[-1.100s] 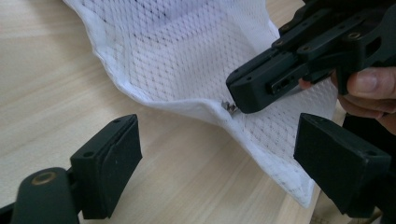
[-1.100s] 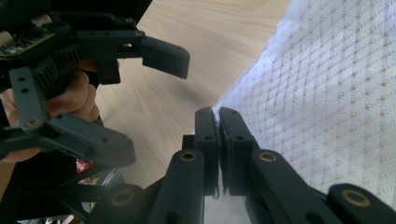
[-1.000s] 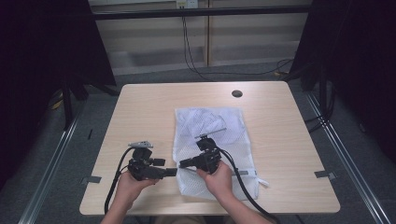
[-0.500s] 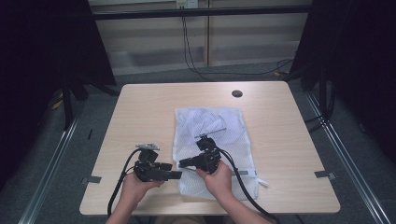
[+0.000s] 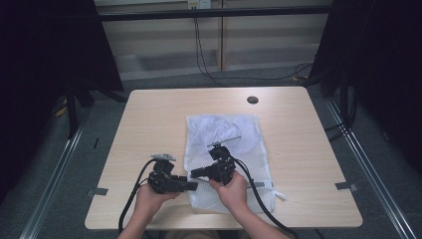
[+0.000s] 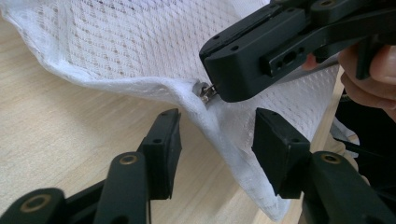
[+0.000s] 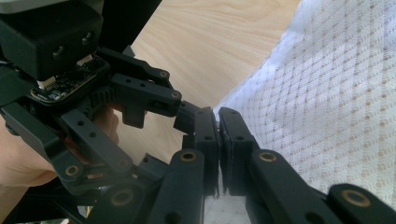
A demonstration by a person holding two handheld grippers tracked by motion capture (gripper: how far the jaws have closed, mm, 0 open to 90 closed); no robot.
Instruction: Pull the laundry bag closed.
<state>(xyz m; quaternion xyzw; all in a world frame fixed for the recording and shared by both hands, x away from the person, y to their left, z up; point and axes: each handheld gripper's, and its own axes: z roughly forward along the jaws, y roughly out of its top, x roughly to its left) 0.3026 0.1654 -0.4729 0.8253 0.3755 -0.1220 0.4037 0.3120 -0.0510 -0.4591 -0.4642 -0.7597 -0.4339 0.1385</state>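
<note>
One mesh bag (image 5: 224, 149) flat, long axis running away from person.

- The high view looks forward and down from above the person's side, taking in the whole table (image 5: 149, 114) from well back.
- The left gripper view sits very close, low over the near edge, facing the mesh bag (image 6: 116, 42).
- The right gripper view is as close, facing the left gripper (image 7: 187, 116).
- All three share the bag's near left corner.
</note>
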